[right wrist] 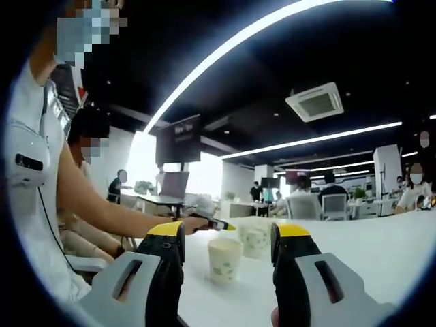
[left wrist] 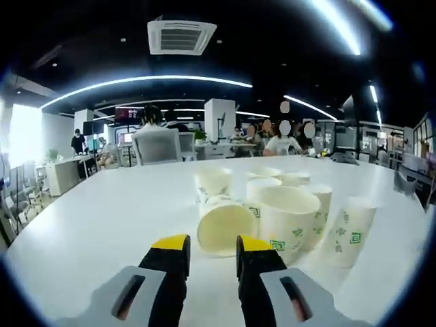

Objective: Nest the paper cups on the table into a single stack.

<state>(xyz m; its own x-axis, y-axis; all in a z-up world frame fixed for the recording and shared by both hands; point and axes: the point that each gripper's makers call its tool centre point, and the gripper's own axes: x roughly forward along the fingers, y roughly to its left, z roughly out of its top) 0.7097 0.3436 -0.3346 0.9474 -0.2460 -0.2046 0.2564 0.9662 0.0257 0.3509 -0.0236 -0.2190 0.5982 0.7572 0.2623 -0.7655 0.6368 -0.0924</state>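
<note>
Both claws are spread with nothing between them. The left gripper (left wrist: 212, 248) hangs just short of a tipped paper cup (left wrist: 225, 223) among clustered paper cups (left wrist: 289, 212) mid-table (left wrist: 102, 218). The right gripper (right wrist: 227, 240) frames an upright cup (right wrist: 224, 260) near the table's edge.

Green logos on the paper cups (left wrist: 293, 218) are too small to read.

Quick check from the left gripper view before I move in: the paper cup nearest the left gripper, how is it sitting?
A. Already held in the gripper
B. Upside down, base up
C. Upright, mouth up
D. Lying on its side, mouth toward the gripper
D. The nearest paper cup lies tipped on the white table, its open mouth facing the left gripper, whose jaws stand apart and hold nothing.
</note>
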